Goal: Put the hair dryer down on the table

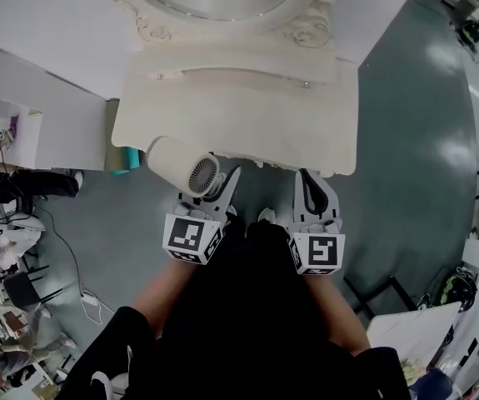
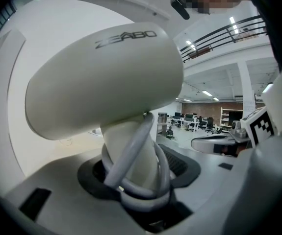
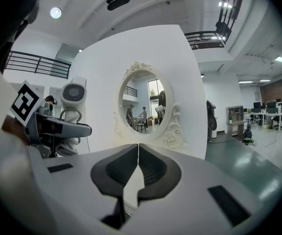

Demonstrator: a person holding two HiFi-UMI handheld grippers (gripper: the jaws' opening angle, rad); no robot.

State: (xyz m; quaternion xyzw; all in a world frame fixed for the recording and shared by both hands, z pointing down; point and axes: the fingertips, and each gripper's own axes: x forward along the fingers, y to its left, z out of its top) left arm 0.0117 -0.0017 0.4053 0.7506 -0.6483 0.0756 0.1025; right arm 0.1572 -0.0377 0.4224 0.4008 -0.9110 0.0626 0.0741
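Observation:
The white hair dryer [image 1: 177, 165] hangs at the front left corner of the cream dressing table [image 1: 239, 111], its round rear grille facing me. My left gripper [image 1: 216, 188] is shut on its handle. In the left gripper view the dryer's barrel [image 2: 101, 77] fills the frame, and the handle with the grey cord [image 2: 131, 155] looped round it sits between the jaws of the left gripper [image 2: 137, 182]. My right gripper [image 1: 314, 192] is shut and empty, just off the table's front edge. In the right gripper view the right gripper [image 3: 138, 155] has its tips touching, with the dryer [image 3: 73, 94] at the left.
An oval mirror [image 3: 143, 102] in a carved frame stands at the back of the table. A teal object [image 1: 124, 158] sits by the table's left side. White tables and chairs are at the far left [image 1: 6, 215]. Green floor lies on the right.

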